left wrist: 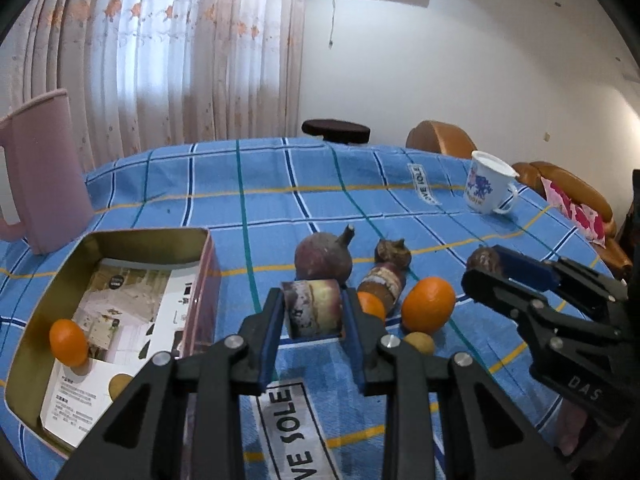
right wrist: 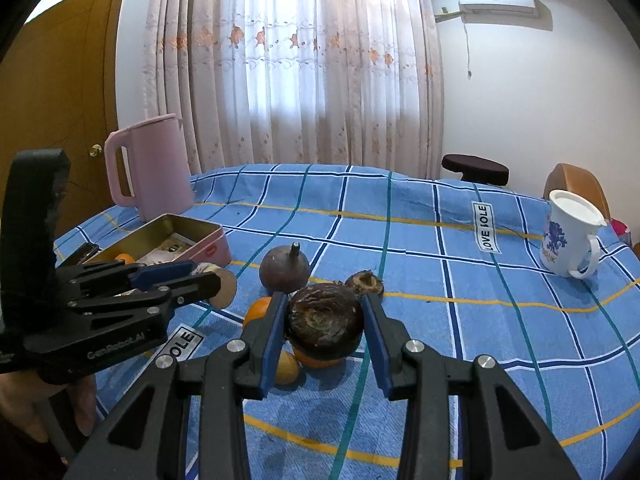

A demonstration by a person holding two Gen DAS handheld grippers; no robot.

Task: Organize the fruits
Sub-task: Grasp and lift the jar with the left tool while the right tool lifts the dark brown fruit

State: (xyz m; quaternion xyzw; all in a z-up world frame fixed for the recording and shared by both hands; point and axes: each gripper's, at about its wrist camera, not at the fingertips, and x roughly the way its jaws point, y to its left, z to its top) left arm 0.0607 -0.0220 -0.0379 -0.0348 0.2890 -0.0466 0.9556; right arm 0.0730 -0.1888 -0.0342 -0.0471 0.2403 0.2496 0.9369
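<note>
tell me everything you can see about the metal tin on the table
The metal tin is a shallow rectangular box with rounded corners, gold-coloured inside and pink outside, with no lid on it. It sits flat on the blue checked tablecloth, in front of the pink jug. A printed paper sheet lines its floor. An orange fruit rests inside it, and a small tan fruit lies on the sheet, partly hidden. Neither gripper touches it.
</note>
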